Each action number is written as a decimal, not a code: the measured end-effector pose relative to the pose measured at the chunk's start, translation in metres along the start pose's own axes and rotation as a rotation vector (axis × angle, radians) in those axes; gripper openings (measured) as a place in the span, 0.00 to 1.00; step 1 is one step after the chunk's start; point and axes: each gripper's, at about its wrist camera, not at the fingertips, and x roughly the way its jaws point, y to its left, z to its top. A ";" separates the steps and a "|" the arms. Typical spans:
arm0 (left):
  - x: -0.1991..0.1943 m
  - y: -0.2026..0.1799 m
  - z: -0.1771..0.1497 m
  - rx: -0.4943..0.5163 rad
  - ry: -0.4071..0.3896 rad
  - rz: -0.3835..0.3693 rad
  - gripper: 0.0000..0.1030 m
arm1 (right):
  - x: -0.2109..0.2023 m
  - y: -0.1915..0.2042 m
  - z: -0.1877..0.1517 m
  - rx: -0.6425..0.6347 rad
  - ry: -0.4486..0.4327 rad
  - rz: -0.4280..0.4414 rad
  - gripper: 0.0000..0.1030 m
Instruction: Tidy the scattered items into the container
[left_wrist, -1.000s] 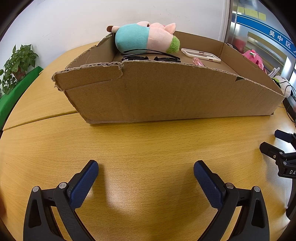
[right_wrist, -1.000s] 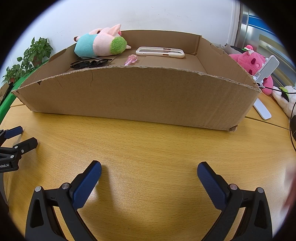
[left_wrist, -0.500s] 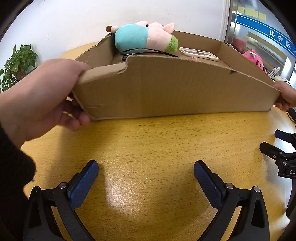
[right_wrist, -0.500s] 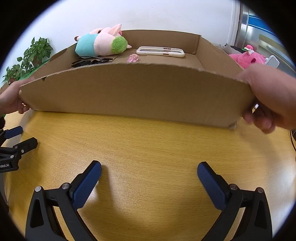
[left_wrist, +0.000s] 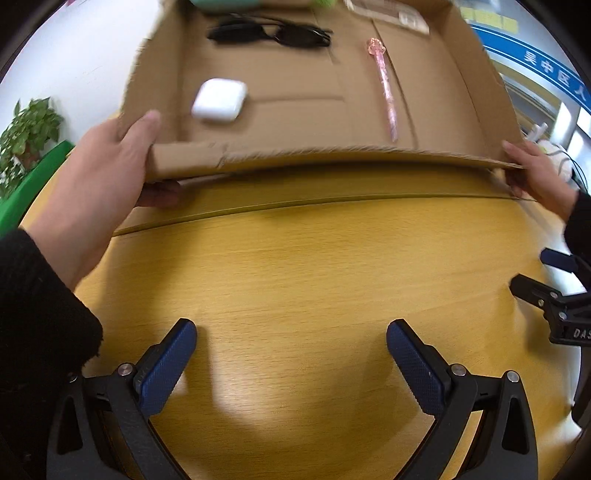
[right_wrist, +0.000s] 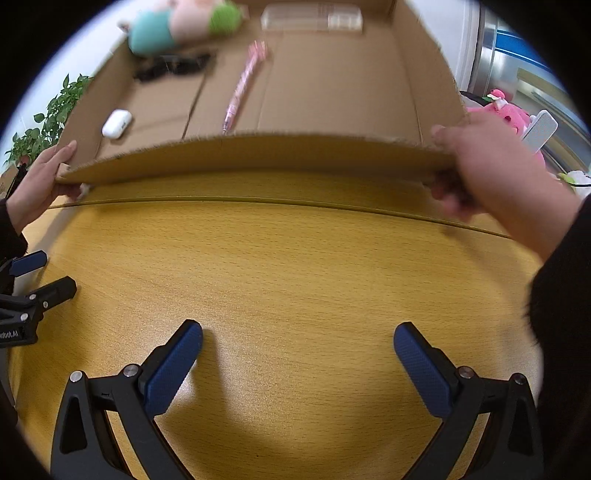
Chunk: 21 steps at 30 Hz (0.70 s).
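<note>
The left gripper (left_wrist: 291, 354) and the right gripper (right_wrist: 297, 354) both rest on the wooden table (left_wrist: 314, 266) with fingers wide apart, holding nothing. Beyond them, two bare hands, the left hand (left_wrist: 107, 173) and the right hand (right_wrist: 476, 173), grip the near corners of the cardboard box (right_wrist: 258, 155), tilted toward the cameras. Inside lie a white earbud case (left_wrist: 218, 99), a pink pen (right_wrist: 242, 86), sunglasses (left_wrist: 269, 33) and a plush toy (right_wrist: 177, 26) at the far side.

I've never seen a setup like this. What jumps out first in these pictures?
Two bare hands, the left hand and the right hand, grip the near corners of a tilted cardboard box above a wooden table. Inside lie a white earbud case, a pink pen, sunglasses and a plush toy. Both blue-padded grippers, left and right, rest open and empty in front.
</note>
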 end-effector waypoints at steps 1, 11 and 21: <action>0.000 -0.001 0.000 0.004 0.000 -0.003 1.00 | 0.000 0.000 0.000 0.000 0.000 0.000 1.00; 0.001 0.000 -0.001 0.011 0.000 -0.009 1.00 | -0.001 0.006 0.000 -0.021 -0.001 0.016 1.00; -0.001 0.001 -0.007 0.018 0.001 -0.014 1.00 | -0.003 0.008 0.002 -0.025 -0.002 0.021 1.00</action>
